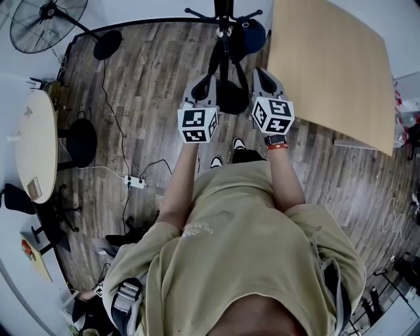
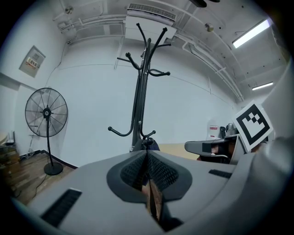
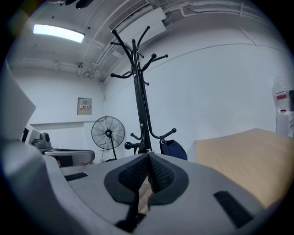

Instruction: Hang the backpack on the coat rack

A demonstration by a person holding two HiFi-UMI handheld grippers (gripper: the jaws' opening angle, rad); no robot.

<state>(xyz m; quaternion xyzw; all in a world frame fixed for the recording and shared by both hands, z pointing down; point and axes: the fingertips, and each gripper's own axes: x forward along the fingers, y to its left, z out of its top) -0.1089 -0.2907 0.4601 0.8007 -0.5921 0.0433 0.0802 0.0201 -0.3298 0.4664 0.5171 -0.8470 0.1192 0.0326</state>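
Note:
The black coat rack stands just ahead of me; its pole and curved hooks fill the middle of both gripper views. A navy backpack hangs on a low hook on the rack's right side; only a sliver of it shows behind the left gripper's jaws. My left gripper is shut with nothing between its pads. My right gripper is level with it, pads together and holding nothing. Both point at the rack from a short distance and touch neither it nor the backpack.
A light wooden table lies close on the right. A standing fan is at the far left, with a round table and black chair nearer. A power strip and cables lie on the wood floor.

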